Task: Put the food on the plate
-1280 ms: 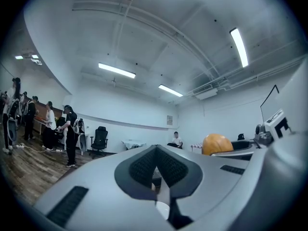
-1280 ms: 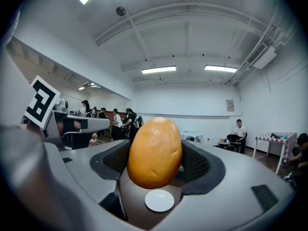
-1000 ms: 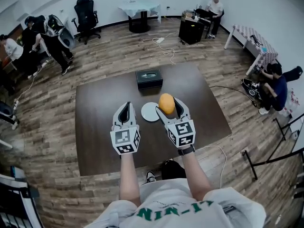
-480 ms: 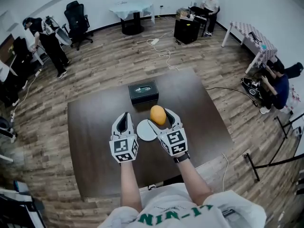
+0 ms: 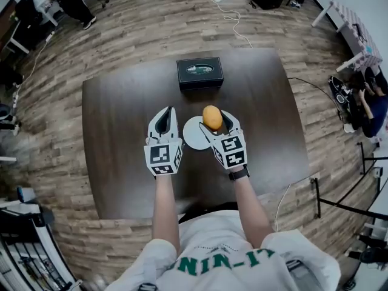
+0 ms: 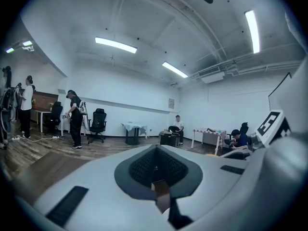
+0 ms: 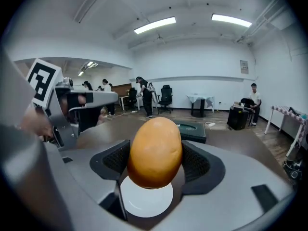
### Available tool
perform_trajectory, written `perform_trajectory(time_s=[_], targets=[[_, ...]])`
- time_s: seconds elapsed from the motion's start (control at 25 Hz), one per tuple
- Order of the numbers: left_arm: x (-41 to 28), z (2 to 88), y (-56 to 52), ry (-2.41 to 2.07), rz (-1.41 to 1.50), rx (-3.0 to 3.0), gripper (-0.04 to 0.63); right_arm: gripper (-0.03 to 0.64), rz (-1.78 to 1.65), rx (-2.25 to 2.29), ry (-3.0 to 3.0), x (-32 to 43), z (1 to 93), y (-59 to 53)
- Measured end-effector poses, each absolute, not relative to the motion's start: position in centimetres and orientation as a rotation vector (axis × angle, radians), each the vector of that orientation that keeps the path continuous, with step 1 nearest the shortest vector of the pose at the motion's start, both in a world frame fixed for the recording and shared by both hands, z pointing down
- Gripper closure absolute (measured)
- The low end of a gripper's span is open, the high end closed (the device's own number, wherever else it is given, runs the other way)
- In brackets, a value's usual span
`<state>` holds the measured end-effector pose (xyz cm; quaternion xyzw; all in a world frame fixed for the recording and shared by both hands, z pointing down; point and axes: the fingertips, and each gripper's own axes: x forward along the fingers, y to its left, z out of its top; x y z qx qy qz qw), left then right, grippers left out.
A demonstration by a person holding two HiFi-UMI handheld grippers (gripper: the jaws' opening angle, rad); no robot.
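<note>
An orange-brown, egg-shaped piece of food (image 5: 211, 117) (image 7: 155, 150) is held upright in the air, with my right gripper (image 5: 213, 116) (image 7: 155, 163) shut on its sides. Below it lies a small white plate (image 5: 191, 136) (image 7: 147, 203) on the dark brown table (image 5: 121, 132). In the head view the food hangs over the plate's right rim. My left gripper (image 5: 164, 121) (image 6: 156, 170) hovers just left of the plate, its jaws closed on nothing.
A black box (image 5: 200, 73) (image 7: 192, 131) with a green-printed lid sits at the table's far side, behind the plate. Cables run across the wooden floor. Several people, office chairs and small tables stand around the room's edges.
The head view has tipped further down onto the table. Both grippers keep about the same places beside the plate, and the food stays in the right gripper.
</note>
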<state>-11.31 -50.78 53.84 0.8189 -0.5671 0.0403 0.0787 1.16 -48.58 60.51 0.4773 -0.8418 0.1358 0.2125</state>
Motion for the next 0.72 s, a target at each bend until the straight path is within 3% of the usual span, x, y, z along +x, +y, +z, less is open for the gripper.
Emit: perform_trajectory(time_s=[0.32, 0.72], targets=[[-12.5, 60.3, -52.5, -1.682, 0.109, 2.392, 0.583, 0.278, 0.480, 1.108, -2.216, -1.6, 72.2, -48.5], [-13.3, 63.8, -52.0, -1.687, 0.123, 2.309, 0.582, 0.276, 0.512, 0.975, -2.109, -2.9, 78.4, -47.2]])
